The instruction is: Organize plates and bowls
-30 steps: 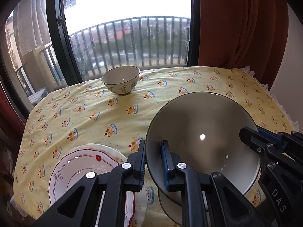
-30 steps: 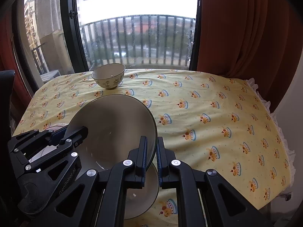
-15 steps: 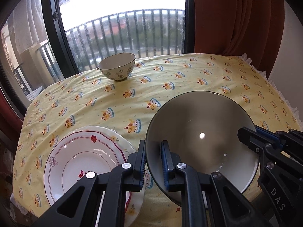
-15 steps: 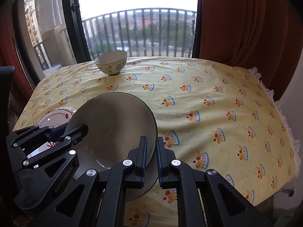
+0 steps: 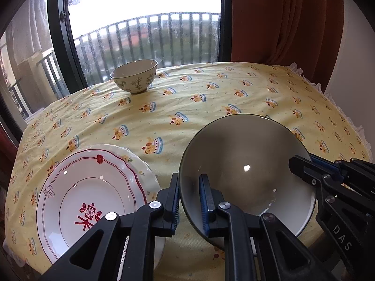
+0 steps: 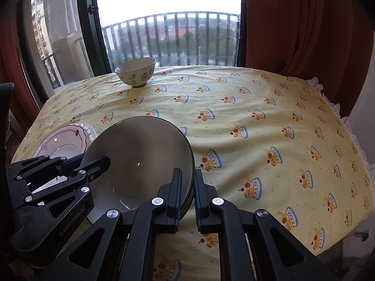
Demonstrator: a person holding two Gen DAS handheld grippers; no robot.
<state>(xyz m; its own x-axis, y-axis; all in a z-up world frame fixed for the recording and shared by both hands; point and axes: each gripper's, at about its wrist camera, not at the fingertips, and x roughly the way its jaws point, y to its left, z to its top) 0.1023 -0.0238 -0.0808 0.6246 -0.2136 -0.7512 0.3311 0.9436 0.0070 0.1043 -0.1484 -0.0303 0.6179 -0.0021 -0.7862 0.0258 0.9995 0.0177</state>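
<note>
Lettering "DAS" on right gripper (image 5: 302, 164), "GenRobot.AI" on left gripper (image 6: 93, 161); both clamped near-closed on grey bowl (image 5: 246, 166) rim, lower centre.

We hold our left gripper (image 5: 189, 195) low at the near edge, tilted steeply downward, its two black fingers with blue pads (image 5: 204, 201) nearly closed and clamped across the left rim of the grey bowl (image 5: 246, 164). Our right gripper (image 6: 186, 193) sits beside it to the right at a similar downward tilt, its pads pinching the bowl's right rim. Each gripper shows in the other's view, reaching in from the side. Both pairs of fingers point toward the far side.
</note>
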